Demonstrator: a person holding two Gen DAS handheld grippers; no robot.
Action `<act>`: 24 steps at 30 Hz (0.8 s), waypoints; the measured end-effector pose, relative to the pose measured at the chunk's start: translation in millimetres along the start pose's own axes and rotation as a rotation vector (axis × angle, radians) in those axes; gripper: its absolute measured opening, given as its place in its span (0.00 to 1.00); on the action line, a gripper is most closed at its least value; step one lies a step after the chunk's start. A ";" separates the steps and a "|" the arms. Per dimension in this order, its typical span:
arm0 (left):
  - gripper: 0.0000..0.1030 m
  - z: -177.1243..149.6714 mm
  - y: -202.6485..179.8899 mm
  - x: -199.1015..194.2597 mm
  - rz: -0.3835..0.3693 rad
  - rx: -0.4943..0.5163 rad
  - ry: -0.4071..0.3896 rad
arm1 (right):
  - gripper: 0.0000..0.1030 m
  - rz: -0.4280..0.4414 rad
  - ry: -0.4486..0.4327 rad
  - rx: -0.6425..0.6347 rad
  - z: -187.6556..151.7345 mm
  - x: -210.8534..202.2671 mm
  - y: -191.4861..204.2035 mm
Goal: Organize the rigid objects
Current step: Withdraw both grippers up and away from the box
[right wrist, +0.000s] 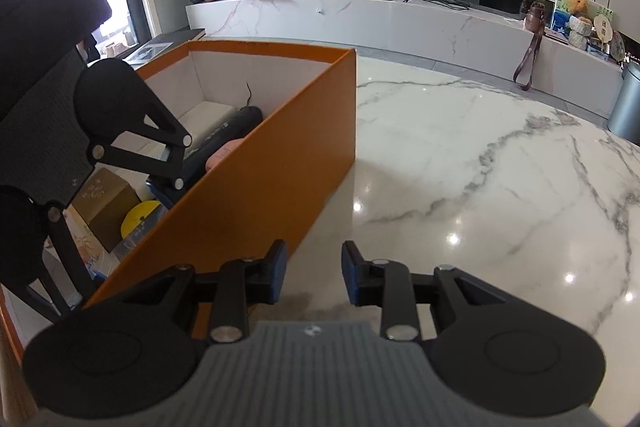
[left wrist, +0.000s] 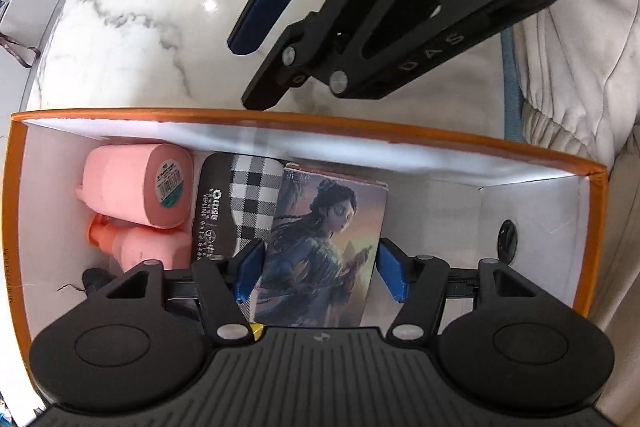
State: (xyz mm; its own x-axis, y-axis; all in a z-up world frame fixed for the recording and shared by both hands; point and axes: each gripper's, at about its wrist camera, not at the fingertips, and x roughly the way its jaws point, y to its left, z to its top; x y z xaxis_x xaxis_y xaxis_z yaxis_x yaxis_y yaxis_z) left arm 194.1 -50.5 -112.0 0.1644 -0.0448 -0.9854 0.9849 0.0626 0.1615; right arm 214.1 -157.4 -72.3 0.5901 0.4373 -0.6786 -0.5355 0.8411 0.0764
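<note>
Left gripper pinches one picture card box inside the orange box, placement nearly complete.
Counted in the box: two pink bottles, one checked case, one card box; other contents are partly hidden. Right gripper hangs spread and empty over the marble table, which appears bare of loose items; release remains.

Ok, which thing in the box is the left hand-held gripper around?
The picture card, standing between the left hand-held gripper's blue pads; the pink bottles and checked case lie beside it.
</note>
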 end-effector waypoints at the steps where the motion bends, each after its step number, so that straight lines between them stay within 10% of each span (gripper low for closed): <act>1: 0.71 -0.4 -0.2 -0.9 -0.006 -0.006 -0.005 | 0.31 0.000 -0.001 0.000 -0.2 -0.2 -0.1; 11: 0.74 -22.8 0.1 -53.4 0.033 -0.166 -0.083 | 0.37 -0.031 0.003 -0.005 -0.2 -6.6 -1.4; 24: 0.74 -67.8 -25.9 -164.4 0.187 -0.544 -0.375 | 0.49 -0.074 0.057 0.063 34.8 -77.9 38.6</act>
State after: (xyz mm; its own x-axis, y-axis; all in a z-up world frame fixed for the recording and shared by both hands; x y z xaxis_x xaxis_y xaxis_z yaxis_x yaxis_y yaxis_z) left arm 137.9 22.9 42.1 0.4336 -0.3200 -0.8424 0.7868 0.5902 0.1808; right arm 168.4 -147.9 9.0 0.5902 0.3557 -0.7247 -0.4513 0.8897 0.0692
